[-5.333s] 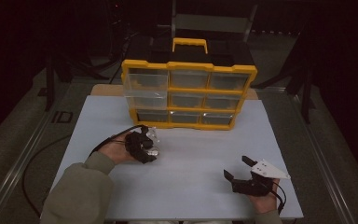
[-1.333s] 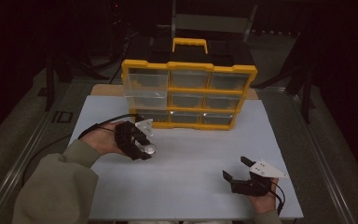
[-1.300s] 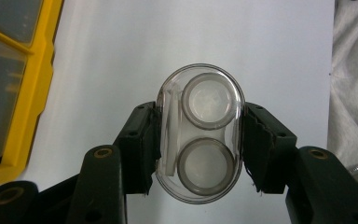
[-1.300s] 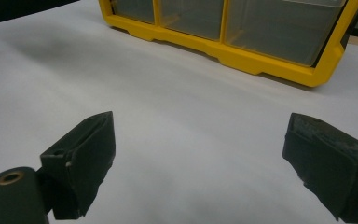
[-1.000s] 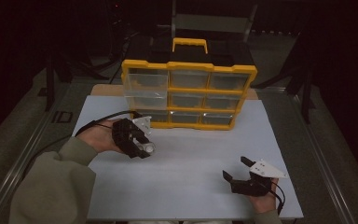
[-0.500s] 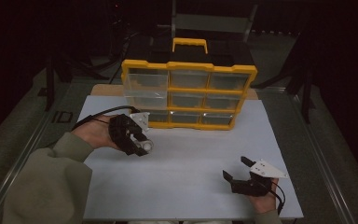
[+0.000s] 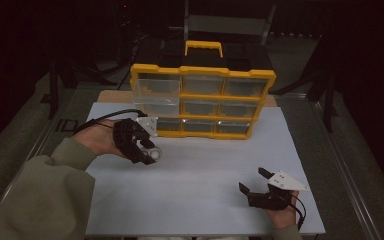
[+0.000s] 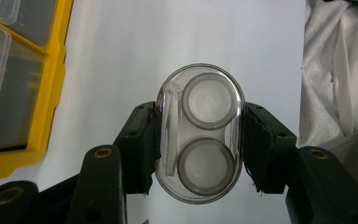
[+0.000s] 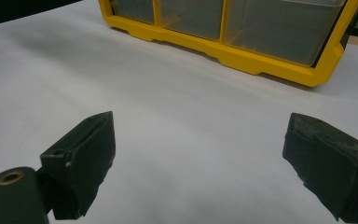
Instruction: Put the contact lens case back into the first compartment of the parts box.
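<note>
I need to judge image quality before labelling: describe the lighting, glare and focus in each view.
High view: dim, surroundings nearly black, the yellow drawer organizer and the white table soft. Left gripper view: bright, the clear lens case sharp between the left gripper fingers, with faint reflections on the plastic. Right gripper view: evenly lit, the right gripper fingers slightly blurred up close.

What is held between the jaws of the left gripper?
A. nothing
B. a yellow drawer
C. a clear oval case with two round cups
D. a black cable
C: in the left gripper view, the left gripper has both pads pressed on the sides of the clear oval case.
</note>
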A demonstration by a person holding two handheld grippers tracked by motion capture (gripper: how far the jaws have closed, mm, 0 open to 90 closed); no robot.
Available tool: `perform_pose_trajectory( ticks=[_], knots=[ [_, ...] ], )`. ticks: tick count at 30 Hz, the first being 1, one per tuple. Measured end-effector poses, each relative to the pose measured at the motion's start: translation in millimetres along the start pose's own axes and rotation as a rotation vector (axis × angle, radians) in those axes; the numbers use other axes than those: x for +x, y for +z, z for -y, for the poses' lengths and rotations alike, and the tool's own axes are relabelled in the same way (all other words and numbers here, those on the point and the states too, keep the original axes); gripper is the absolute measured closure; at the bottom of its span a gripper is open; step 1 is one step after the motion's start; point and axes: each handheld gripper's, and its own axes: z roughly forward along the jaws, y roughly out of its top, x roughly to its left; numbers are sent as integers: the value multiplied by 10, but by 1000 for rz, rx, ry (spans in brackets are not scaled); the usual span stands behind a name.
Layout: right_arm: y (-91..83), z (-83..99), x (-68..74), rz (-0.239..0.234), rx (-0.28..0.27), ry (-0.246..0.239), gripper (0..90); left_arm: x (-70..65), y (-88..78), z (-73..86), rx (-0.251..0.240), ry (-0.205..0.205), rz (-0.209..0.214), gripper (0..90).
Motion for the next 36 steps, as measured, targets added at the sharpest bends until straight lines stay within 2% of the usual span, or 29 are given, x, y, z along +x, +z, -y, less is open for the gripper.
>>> perform_pose_trajectory(
  ticks=[6,12,15,30,36],
  knots=[
    [-1,1,-2,-5,0,-2,97,22,-76,-7,4,-5,-4,499],
    [1,0,-1,-3,-1,2,97,40,-167,-19,-23,-7,1,499],
    [1,0,-2,-2,-1,3,97,59,-214,-21,-21,-11,-2,499],
    [-1,0,-5,-5,-1,7,97,149,-564,-102,-49,-26,-30,499],
    [-3,-1,-7,-4,-3,11,97,144,-601,-112,-54,-21,-23,499]
  ],
)
